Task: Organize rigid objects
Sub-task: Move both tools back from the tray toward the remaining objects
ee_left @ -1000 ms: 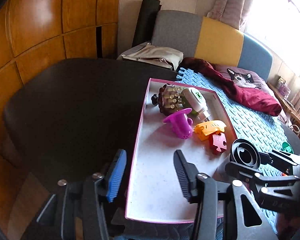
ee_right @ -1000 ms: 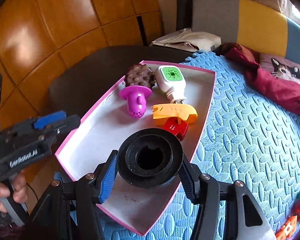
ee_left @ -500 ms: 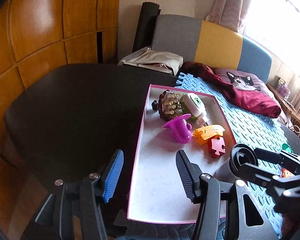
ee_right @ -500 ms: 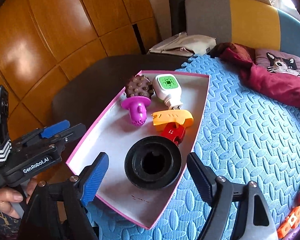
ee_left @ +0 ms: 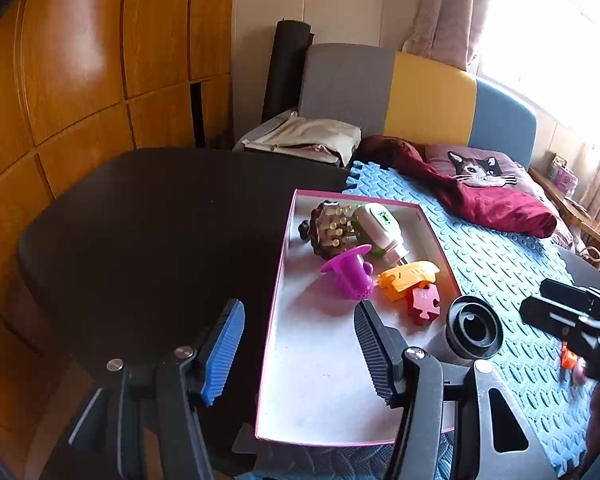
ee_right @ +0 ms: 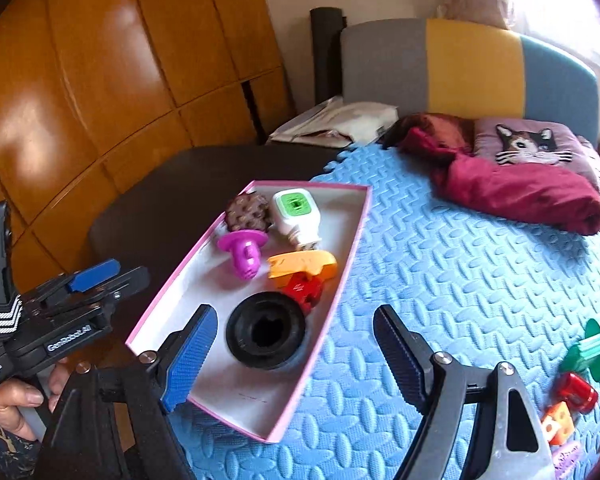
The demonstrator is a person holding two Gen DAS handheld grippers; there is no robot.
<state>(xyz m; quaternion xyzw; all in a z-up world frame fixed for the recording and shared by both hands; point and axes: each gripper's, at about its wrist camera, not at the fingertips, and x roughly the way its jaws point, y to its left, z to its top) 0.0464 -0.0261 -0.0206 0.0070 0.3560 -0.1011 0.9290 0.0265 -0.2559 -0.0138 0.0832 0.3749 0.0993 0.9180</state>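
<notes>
A pink-rimmed white box (ee_right: 342, 256) (ee_left: 278, 280) lies on the blue foam mat (ee_right: 460, 272). In it are a black round cap (ee_right: 265, 336) (ee_left: 475, 327), a red puzzle piece (ee_right: 302, 288), an orange piece (ee_right: 302, 264), a purple plug (ee_right: 243, 250), a white-green bottle (ee_right: 297, 212) and a brown studded ball (ee_right: 246, 213). My right gripper (ee_right: 292, 360) is open and empty, just above and behind the cap. My left gripper (ee_left: 296, 344) is open and empty at the box's near left edge.
Small toys lie on the mat at the right: a green piece (ee_right: 586, 350), a red one (ee_right: 576, 392) and an orange cube (ee_right: 556, 424). A dark table (ee_left: 160, 224) lies left of the box. A red cloth (ee_right: 516, 188) and a cat cushion (ee_right: 528, 144) lie behind.
My right gripper opened and let go of the black cap, which now sits in the box. The right gripper has drawn back and up. The left gripper has barely moved.
</notes>
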